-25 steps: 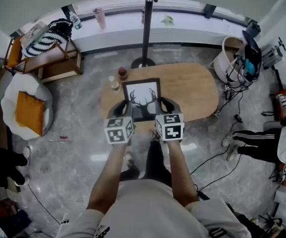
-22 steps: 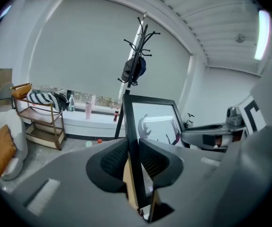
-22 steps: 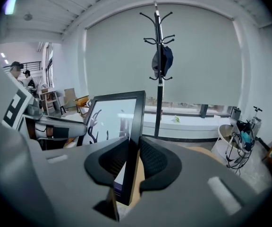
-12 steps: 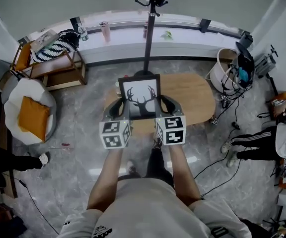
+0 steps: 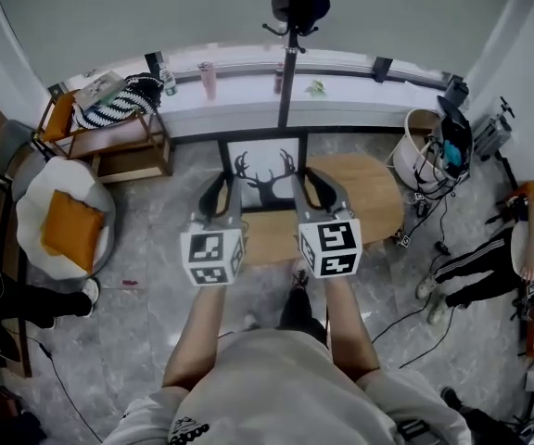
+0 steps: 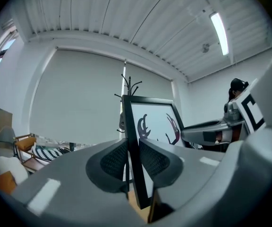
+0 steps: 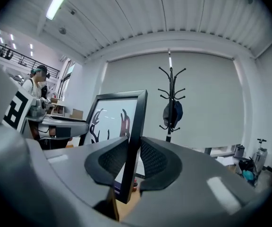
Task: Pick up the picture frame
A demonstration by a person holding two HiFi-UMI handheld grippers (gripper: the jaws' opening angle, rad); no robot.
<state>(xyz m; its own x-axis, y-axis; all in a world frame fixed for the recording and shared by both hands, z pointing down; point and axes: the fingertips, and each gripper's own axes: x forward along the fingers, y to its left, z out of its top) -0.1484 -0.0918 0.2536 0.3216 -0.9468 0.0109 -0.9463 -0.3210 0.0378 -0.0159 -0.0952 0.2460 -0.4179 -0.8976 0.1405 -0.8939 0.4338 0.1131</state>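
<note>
A black picture frame [image 5: 263, 172] with a deer-antler print hangs in the air above the oval wooden table [image 5: 369, 193]. My left gripper [image 5: 222, 193] is shut on its left edge, and my right gripper [image 5: 308, 189] is shut on its right edge. In the left gripper view the frame [image 6: 135, 145] stands upright between the ribbed pads [image 6: 114, 159]. From the right gripper view the frame [image 7: 132, 141] is likewise clamped between both pads [image 7: 154, 159]. The frame stands nearly upright, print toward me.
A coat stand [image 5: 293, 26] rises behind the table. A white armchair with an orange cushion [image 5: 68, 225] and a wooden rack [image 5: 109, 128] are at left. A white bin [image 5: 425, 137], cables and a seated person's legs [image 5: 476, 262] are at right.
Both grippers have risen with the frame, lifting it off the table and tipping it from lying flat toward upright. It now sits farther up in the head view.
</note>
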